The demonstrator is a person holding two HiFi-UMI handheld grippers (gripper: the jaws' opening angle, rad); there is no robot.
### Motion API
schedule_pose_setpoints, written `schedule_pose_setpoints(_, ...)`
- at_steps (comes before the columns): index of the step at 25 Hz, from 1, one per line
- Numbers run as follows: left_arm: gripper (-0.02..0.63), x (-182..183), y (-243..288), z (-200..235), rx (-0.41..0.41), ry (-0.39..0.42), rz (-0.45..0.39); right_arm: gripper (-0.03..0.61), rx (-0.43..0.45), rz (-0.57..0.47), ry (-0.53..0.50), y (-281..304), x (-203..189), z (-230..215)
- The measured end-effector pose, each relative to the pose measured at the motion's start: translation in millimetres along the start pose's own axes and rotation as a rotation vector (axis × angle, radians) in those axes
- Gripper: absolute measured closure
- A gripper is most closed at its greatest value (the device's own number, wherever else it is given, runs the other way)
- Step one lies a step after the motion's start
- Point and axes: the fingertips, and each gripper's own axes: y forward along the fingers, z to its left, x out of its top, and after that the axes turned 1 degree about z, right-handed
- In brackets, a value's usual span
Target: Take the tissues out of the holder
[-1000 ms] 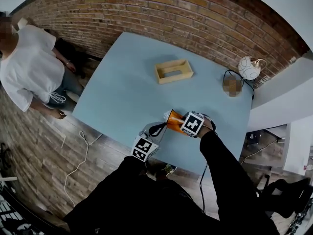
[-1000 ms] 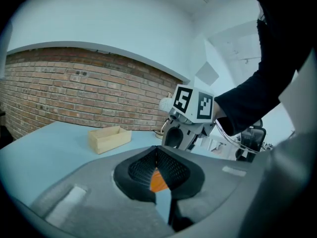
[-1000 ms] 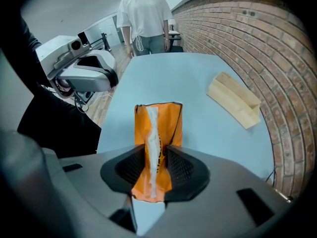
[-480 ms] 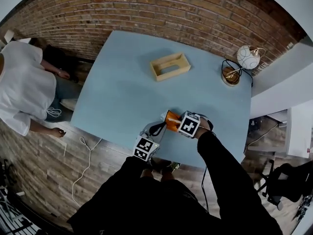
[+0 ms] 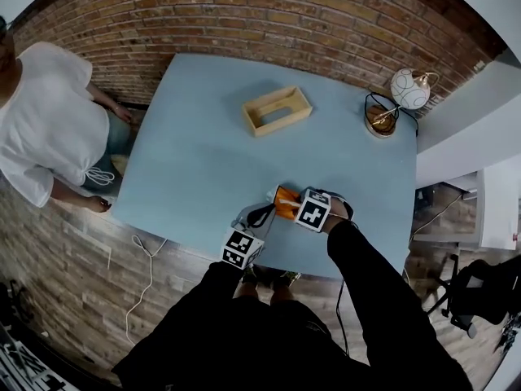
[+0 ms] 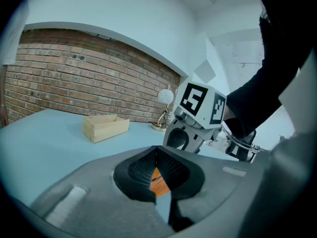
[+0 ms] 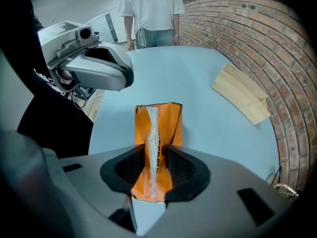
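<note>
We have the orange tissue pack (image 7: pixel 158 128) clamped across its middle between the right gripper's (image 7: pixel 157 155) jaws, its far end jutting past their tips over the blue table (image 7: pixel 213 133). The left gripper's (image 6: pixel 156 155) jaws are together, with a sliver of the pack showing just under them. We judge the slick film could slide off the ribbed pads, or the soft white tissue crest could tear. The boxy wooden holder (image 7: pixel 242 95) lies well beyond the jaws

The pack (image 7: pixel 158 128), at 6 o'clock on the table (image 5: pixel 203 161), is orange with a white strip down its middle. The table is pale blue, the holder (image 5: pixel 277 110) at 12 o'clock light wood, the wall (image 5: pixel 269 15) red-brown brick, the marker cubes (image 5: pixel 313 210) black-and-white squares.
</note>
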Motion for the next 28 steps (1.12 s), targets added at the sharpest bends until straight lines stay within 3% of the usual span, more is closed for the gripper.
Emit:
schedule_pose_setpoints(22,0.604,-6.8,15.5,6.2,-0.032,-0.006,0.025,0.437,0.012,0.017,-0.024,14.9,-5.1,9.9)
schedule_pose_setpoints(28,0.603,-9.7,15.2,6.6,-0.036,-0.010,0.029,0.395,0.019,-0.010,-0.013,13.2,-2.1,11.3)
